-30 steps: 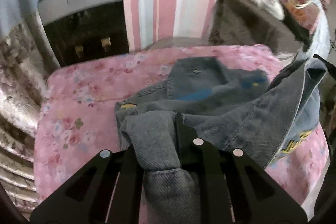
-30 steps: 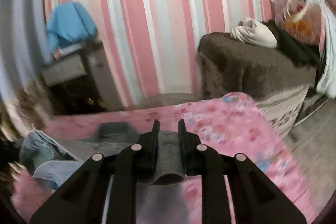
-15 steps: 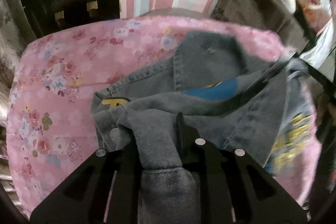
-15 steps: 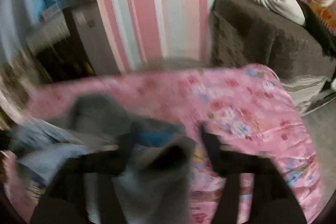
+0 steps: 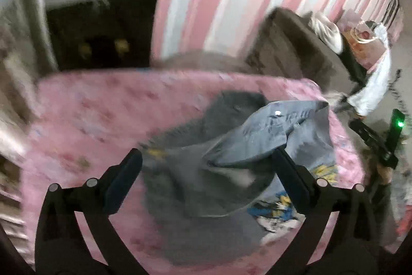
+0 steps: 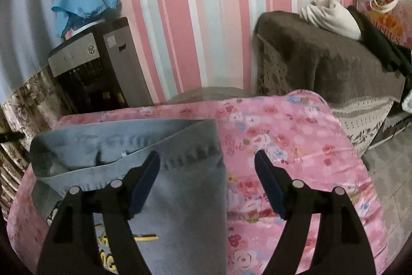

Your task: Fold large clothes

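Striped wall [image 6: 180, 17] and brown sofa [image 6: 322, 68] back the pink bedspread [image 6: 283, 146]; both claws, just released, straddle the denim jacket [image 6: 180, 184].

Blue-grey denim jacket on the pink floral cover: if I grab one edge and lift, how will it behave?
The blue-grey denim jacket will probably droop, since it already lies in soft folds. Its thick stitched hem suggests some weight, so a raised layer should drop back. It likely drags rather than slides on the pink floral cover.

Your worktop [image 6: 296, 146] under a pink floral cover, your grey-blue denim jacket [image 6: 185, 187] lying straight on its left part, folded over itself, right side of the cover bare
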Motion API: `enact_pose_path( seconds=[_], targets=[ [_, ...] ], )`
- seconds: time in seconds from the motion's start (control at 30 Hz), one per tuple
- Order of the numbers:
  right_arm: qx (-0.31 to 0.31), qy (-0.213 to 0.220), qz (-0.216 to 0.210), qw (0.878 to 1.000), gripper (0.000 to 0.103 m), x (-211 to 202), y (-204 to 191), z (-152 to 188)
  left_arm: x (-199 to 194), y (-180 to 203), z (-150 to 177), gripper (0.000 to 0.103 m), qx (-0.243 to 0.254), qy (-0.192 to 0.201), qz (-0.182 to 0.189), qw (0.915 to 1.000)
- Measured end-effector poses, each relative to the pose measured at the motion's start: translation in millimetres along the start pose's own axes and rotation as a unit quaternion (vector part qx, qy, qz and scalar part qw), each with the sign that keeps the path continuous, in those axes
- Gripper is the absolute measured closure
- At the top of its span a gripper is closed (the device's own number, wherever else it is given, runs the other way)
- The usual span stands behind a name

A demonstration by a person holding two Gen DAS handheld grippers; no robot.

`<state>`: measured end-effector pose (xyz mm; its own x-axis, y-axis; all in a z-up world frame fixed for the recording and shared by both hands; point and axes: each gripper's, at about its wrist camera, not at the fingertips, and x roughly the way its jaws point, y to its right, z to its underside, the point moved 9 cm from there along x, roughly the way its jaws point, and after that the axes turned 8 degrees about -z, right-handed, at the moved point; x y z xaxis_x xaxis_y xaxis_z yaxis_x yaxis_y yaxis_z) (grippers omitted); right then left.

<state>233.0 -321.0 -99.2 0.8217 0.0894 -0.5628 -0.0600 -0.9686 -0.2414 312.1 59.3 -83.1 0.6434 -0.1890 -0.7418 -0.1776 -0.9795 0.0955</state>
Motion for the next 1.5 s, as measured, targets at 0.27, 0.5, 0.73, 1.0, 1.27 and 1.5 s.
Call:
enact_pose_path(
  seconds=[0.27, 0.5, 0.73, 1.0, 1.27, 1.5],
  targets=[
    [0.006, -0.033, 0.001, 0.999, 0.027, 25.1, 19.7, 23.5, 34.5, -20.3, 51.5, 0.003, 0.101, -0.02, -0.11, 0.9886],
    [-0.003, -0.082, -0.019, 0.996, 0.029, 76.2, 17.3, 39.8, 94.8, 7.3, 48.0, 0.026, 0.143, -0.047, -0.102, 0.9833],
    [-0.111, -0.029, -0.025, 0.993, 0.098, 70.5, -28.3, 33.1, 118.4, 18.7, 39.1, 0.098, 0.121, -0.036, -0.067, 0.9897],
    [0.106, 0.012, -0.114, 0.988, 0.091, 73.5, 28.6, -8.7, 87.1, -37.2, 21.0, 0.087, -0.018, 0.02, 0.001, 0.9996],
    [0.057, -0.043, -0.024, 0.997, 0.034, 77.5, 38.5, 21.0, 89.4, -58.8, 29.7, 0.003, -0.022, 0.001, -0.102, 0.9946],
    [0.052, -0.082, -0.049, 0.994, 0.034, 50.1, 21.1, 69.0, 79.7, -41.7, 60.8, 0.003, -0.033, -0.047, -0.035, 0.9977]
  ],
)
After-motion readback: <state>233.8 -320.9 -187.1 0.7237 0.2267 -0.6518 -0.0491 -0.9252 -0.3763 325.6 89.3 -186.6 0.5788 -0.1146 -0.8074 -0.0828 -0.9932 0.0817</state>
